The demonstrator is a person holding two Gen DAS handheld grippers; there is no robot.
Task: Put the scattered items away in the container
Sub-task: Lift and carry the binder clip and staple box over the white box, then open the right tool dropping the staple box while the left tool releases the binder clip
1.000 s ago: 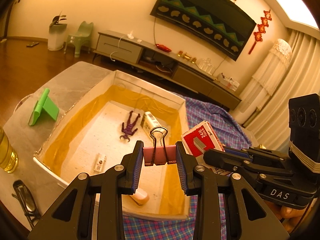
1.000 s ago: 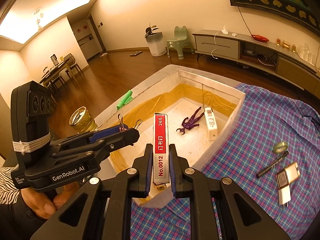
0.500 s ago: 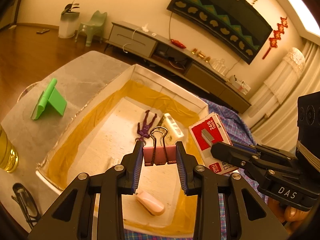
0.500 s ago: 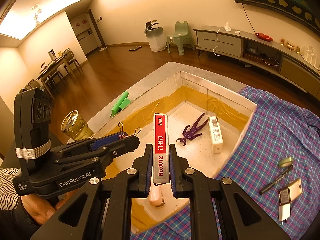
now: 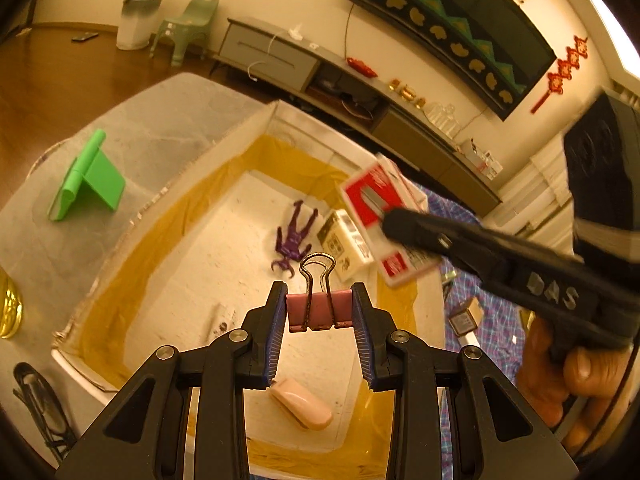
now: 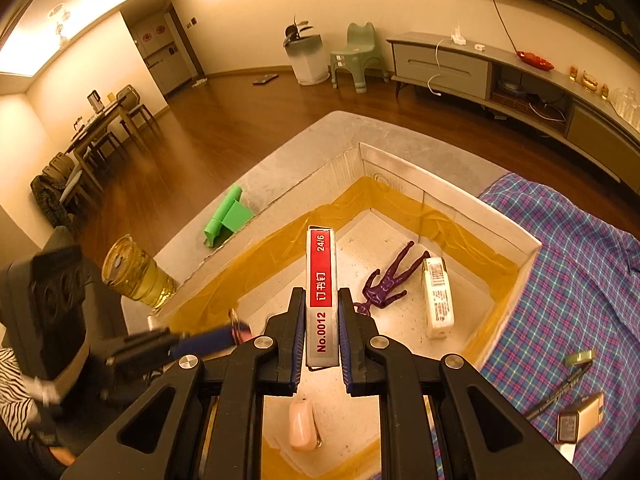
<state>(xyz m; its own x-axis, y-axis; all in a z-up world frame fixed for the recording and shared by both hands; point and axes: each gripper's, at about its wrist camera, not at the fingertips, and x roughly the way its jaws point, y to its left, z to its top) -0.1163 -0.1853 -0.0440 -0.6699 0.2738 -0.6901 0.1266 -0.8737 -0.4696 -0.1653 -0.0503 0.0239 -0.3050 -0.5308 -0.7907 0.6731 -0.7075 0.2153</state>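
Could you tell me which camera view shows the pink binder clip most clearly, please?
The left wrist view: the pink binder clip sits sharp and centred, pinched by the left gripper over the box. The right wrist view shows only a blurred tip.

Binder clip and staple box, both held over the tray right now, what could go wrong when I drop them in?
The left gripper pinches the pink binder clip only by its ends, so it could twist out early. The right gripper holds the staple box upright; released so, it may tumble onto the purple figure or white box. Both grippers hang close together above the tray and could bump.
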